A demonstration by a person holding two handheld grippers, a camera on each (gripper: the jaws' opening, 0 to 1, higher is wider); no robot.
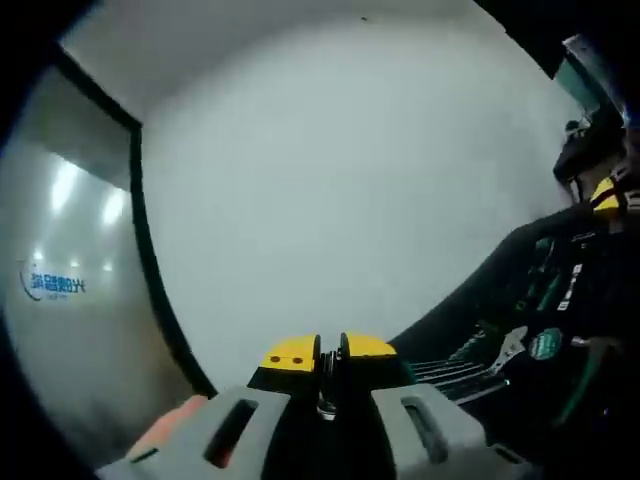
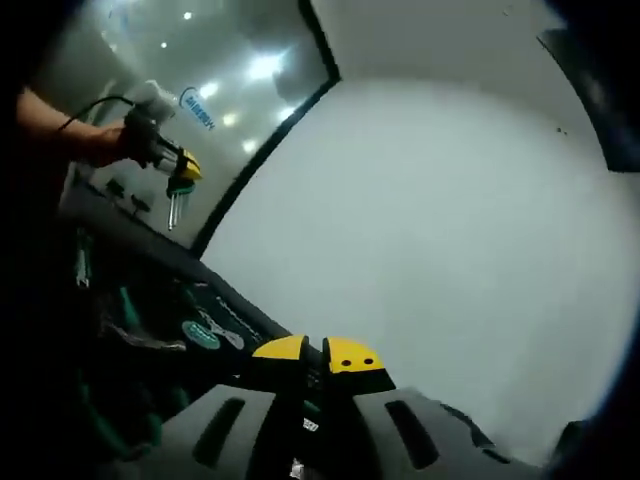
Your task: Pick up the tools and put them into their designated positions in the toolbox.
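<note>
My left claw pinches a small tool, prob. a bit; right claw pressed together, empty. Weak pinch risks dropping it short of toolbox beside me.

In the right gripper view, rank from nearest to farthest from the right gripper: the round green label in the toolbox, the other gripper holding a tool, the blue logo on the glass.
From the right gripper:
1. Round green label, just left, inside the toolbox.
2. Left gripper, upper left, gripping a green-handled tool.
3. Blue logo, behind it on the glass wall.
</note>
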